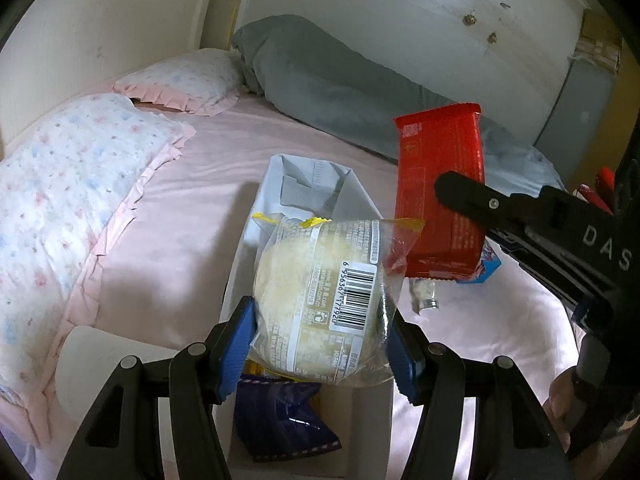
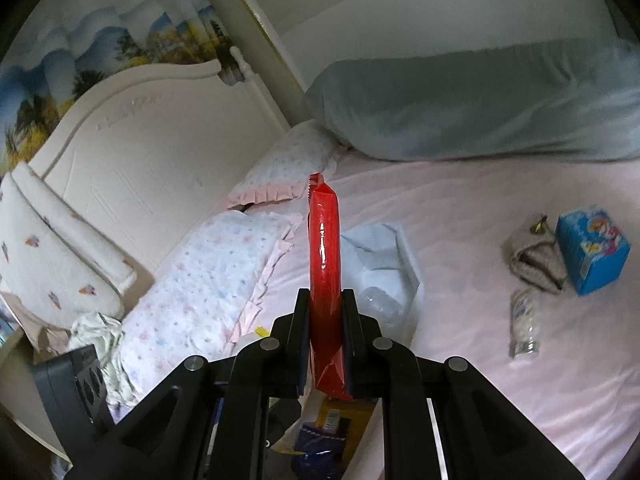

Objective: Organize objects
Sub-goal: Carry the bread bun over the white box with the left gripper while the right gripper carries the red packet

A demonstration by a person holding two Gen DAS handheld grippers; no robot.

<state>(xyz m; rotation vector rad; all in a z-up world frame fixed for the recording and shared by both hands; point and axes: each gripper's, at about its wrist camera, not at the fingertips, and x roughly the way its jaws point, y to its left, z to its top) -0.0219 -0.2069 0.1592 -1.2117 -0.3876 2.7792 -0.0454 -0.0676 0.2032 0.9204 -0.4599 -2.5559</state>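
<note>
Pink bed (image 1: 192, 216) carries white box (image 1: 360, 200), open-topped. Inside box: dark blue packet (image 1: 280, 420), yellow wrapper beneath. Left tool (image 1: 320, 344) clamps clear bun packet (image 1: 320, 292) over box. Right tool (image 2: 326, 344) pinches red packet (image 2: 325, 248) narrow, upright above box. Blue carton (image 2: 592, 252), crushed bottle (image 2: 526, 324) lie apart on bed.

Dim indoor light, fisheye warping, dark vignetted corners.

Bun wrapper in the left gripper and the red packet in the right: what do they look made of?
Bun wrapper: thin clear plastic film, glossy and crinkled; the bun shows through. Red packet: probably glossy plastic or foil laminate, with bright highlights and a serrated sealed end.
</note>
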